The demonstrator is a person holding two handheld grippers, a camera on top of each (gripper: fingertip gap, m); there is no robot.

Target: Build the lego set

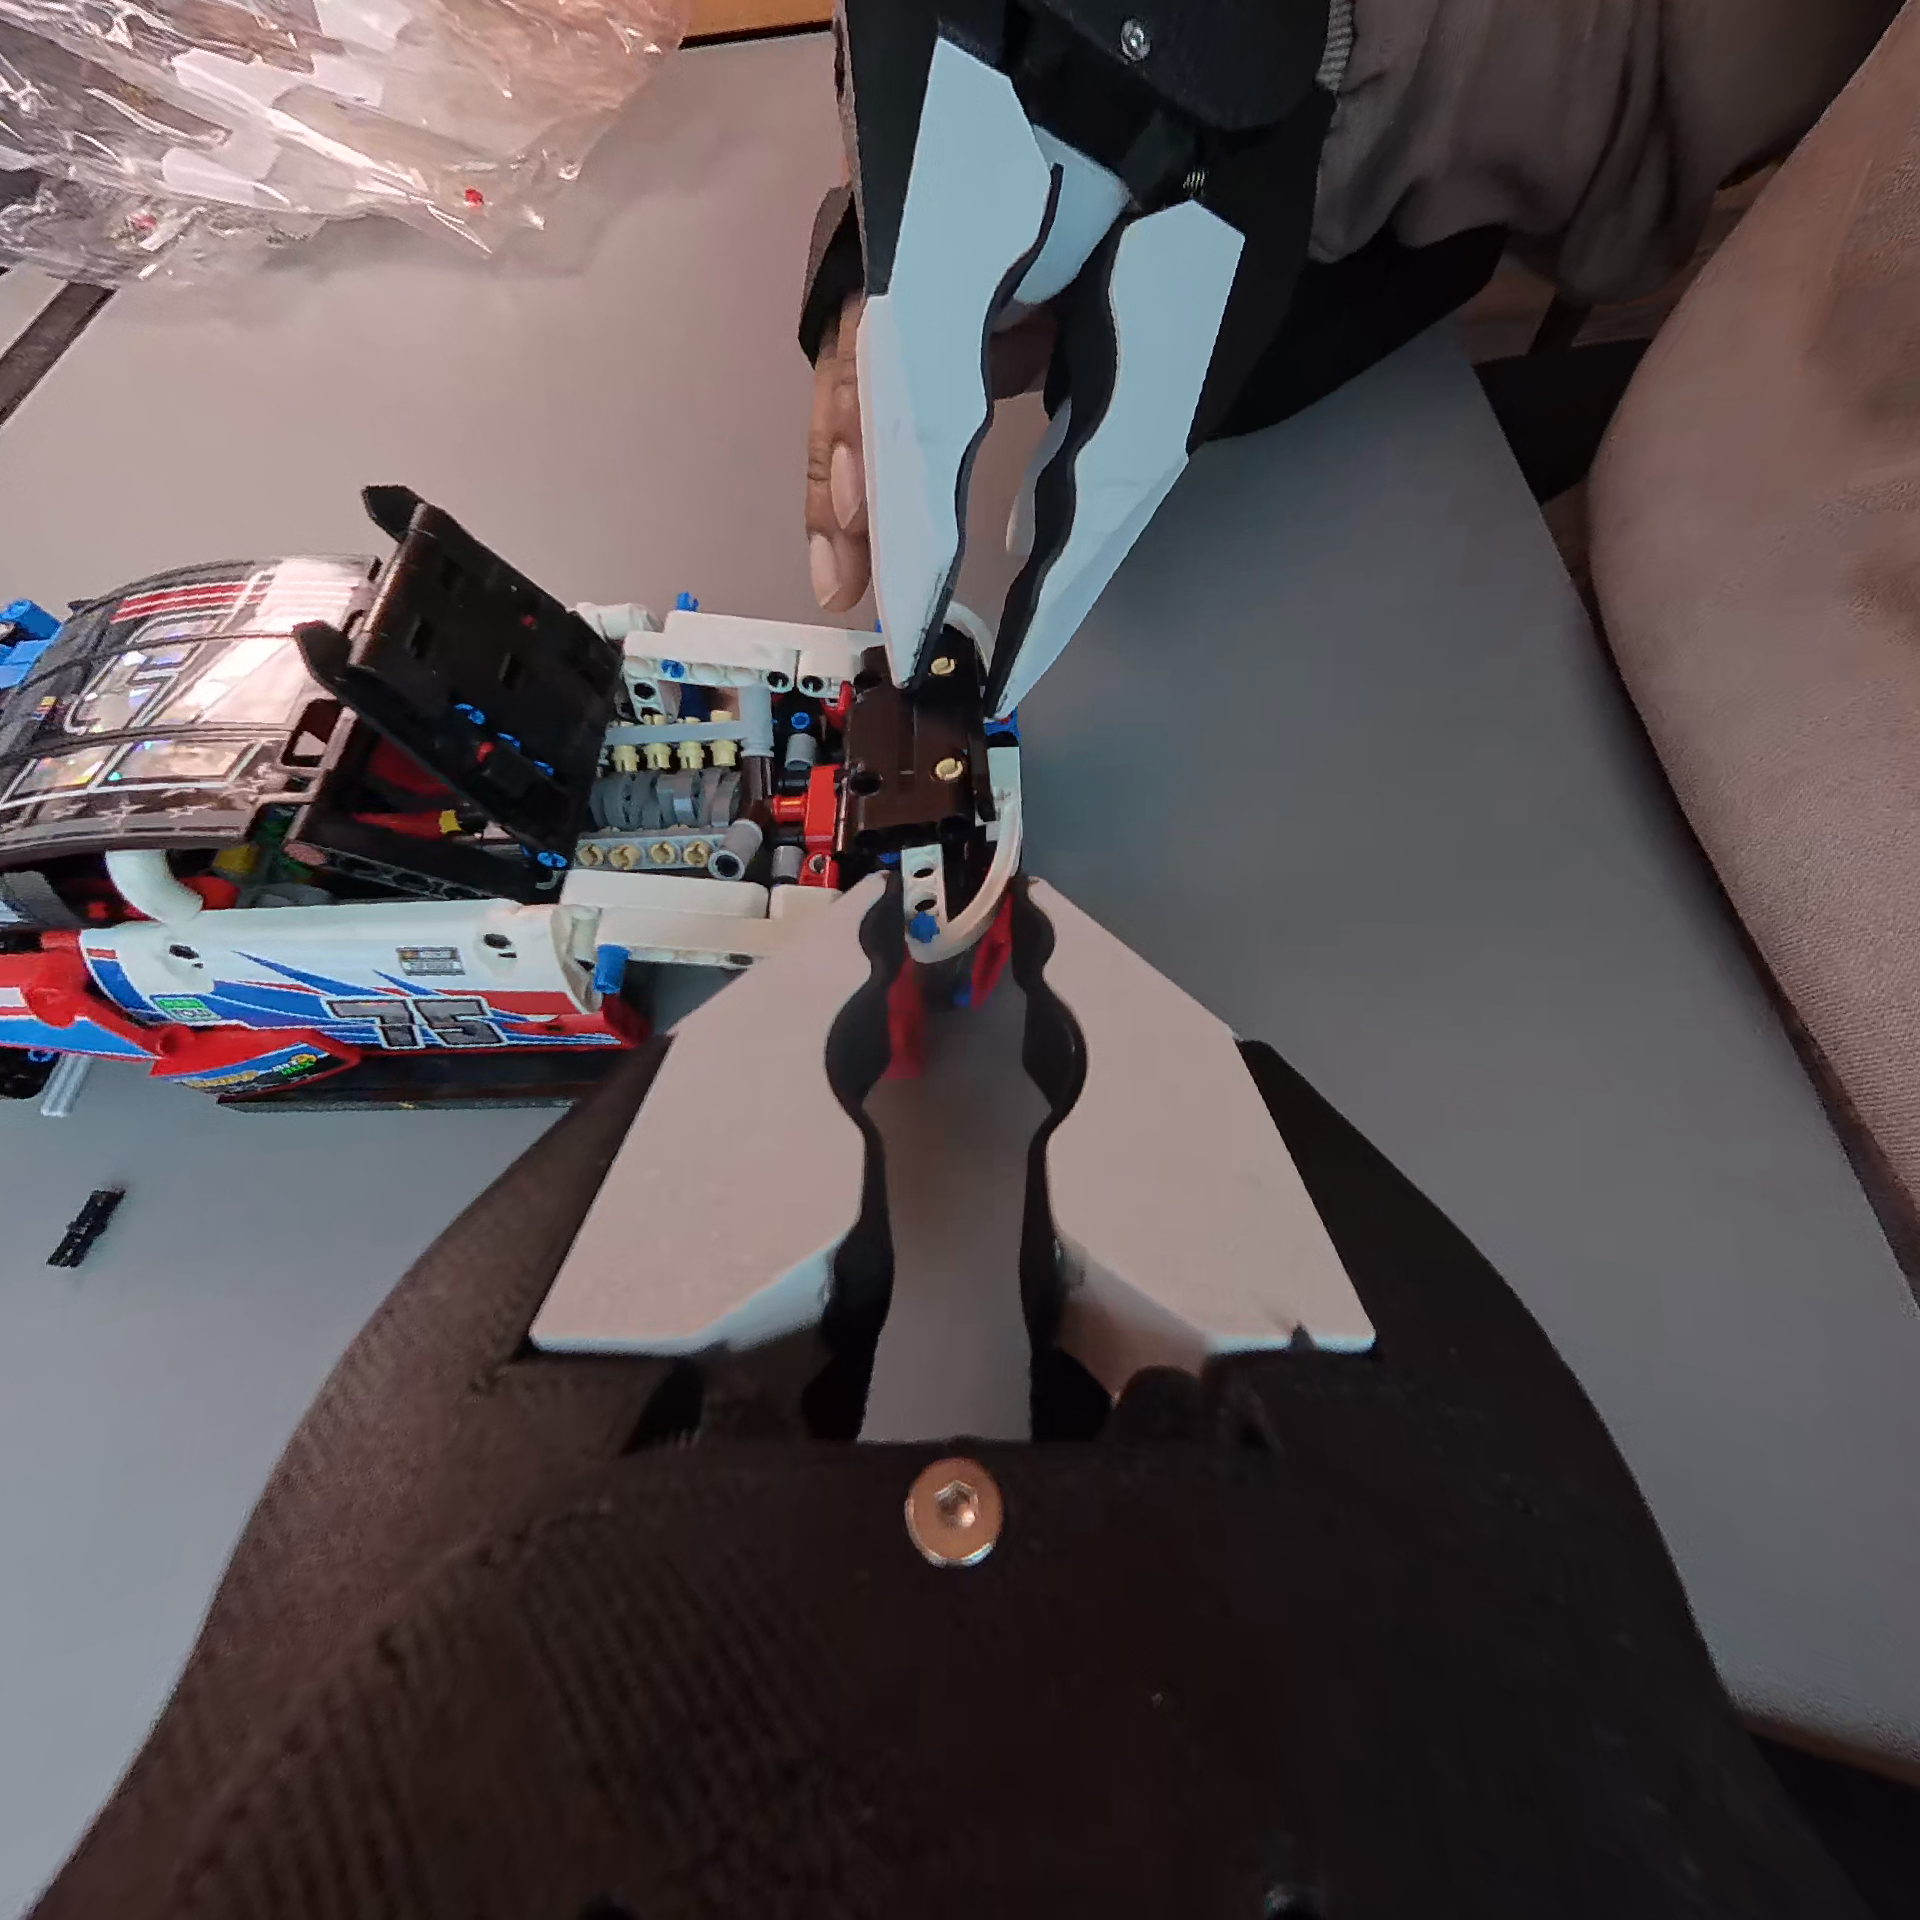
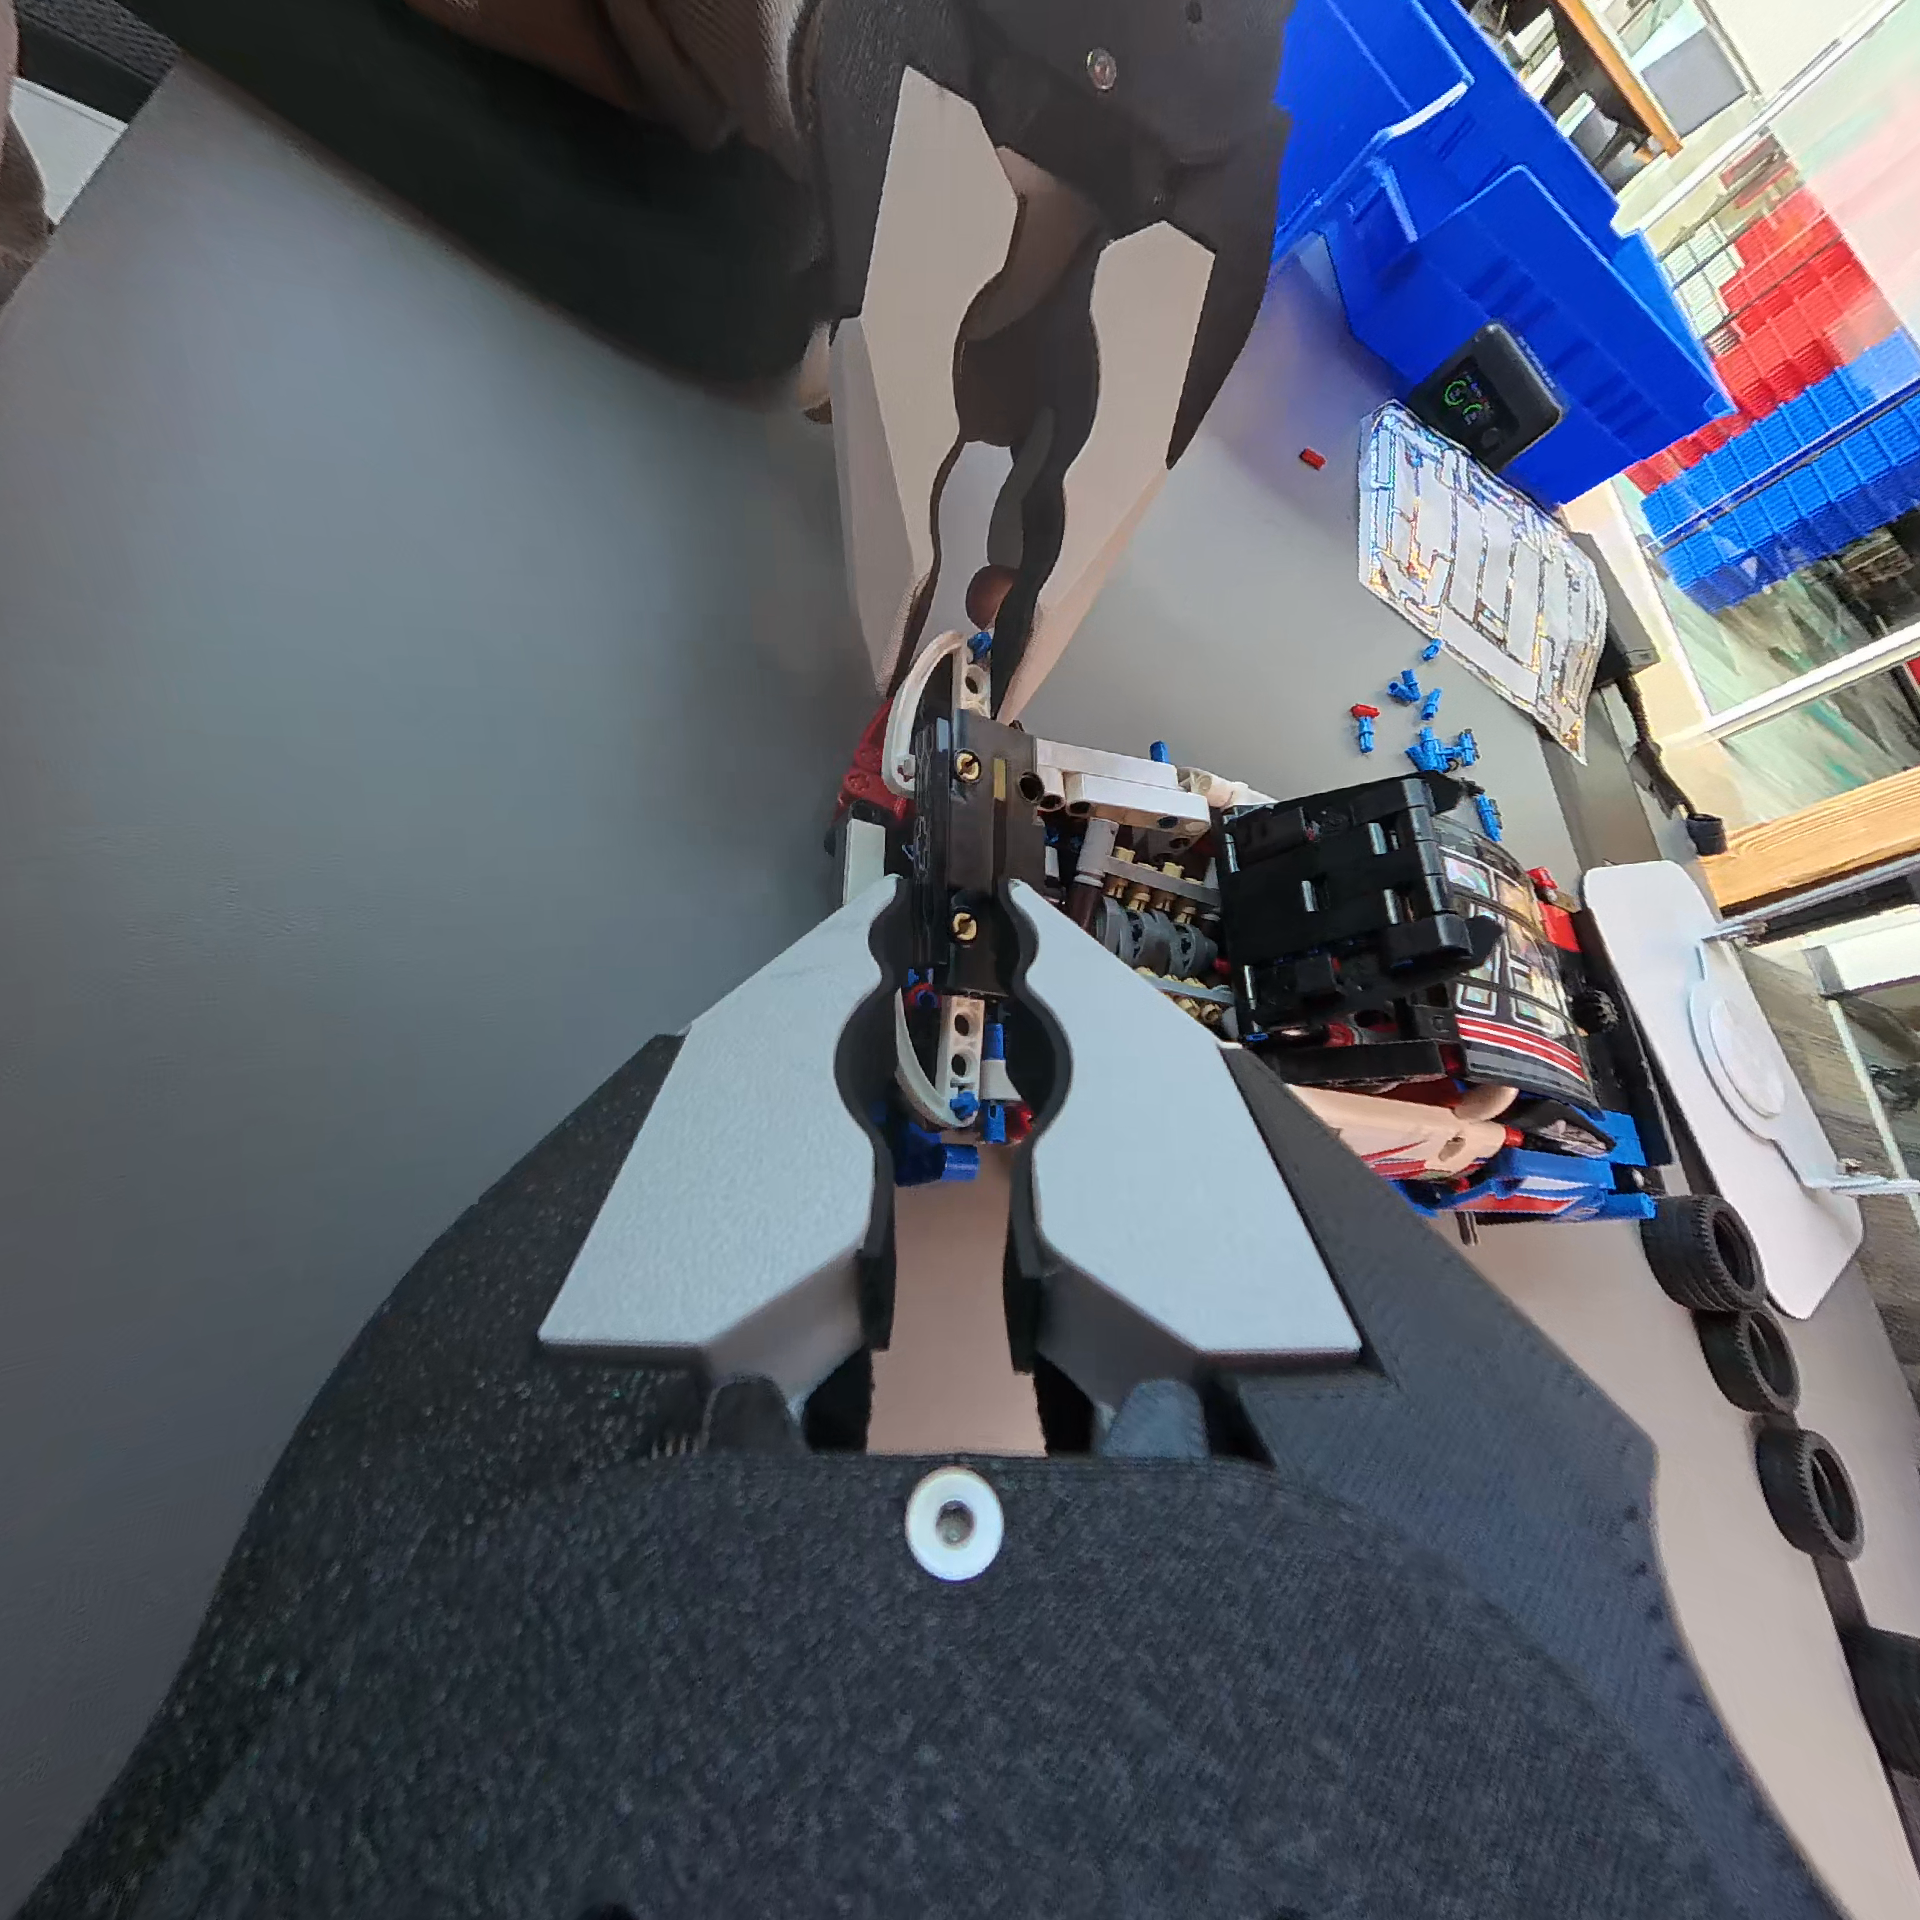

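Observation:
A lego race car (image 1: 416, 935) with a raised black hood lies on the grey table (image 1: 1299, 831), its open front end towards me. It also shows in the right wrist view (image 2: 1351, 914). My left gripper (image 1: 956, 888) is closed around the white curved piece (image 1: 992, 883) and red parts at the car's nose. My right gripper (image 2: 954, 894) is closed on the black front block (image 2: 961, 831) with tan pins. Each gripper shows from above in the other's view, the right gripper (image 1: 954, 686) and the left gripper (image 2: 961, 675), tips at the same front end.
Clear plastic bags (image 1: 260, 125) lie at the far left and a small black part (image 1: 85, 1226) near them. Loose blue pins (image 2: 1423, 727), a sticker sheet (image 2: 1486, 582), blue bins (image 2: 1507, 208), black tyres (image 2: 1756, 1351) and a white plate (image 2: 1714, 1070) lie beyond the car. Tip to tip, the grippers are about 4 cm apart.

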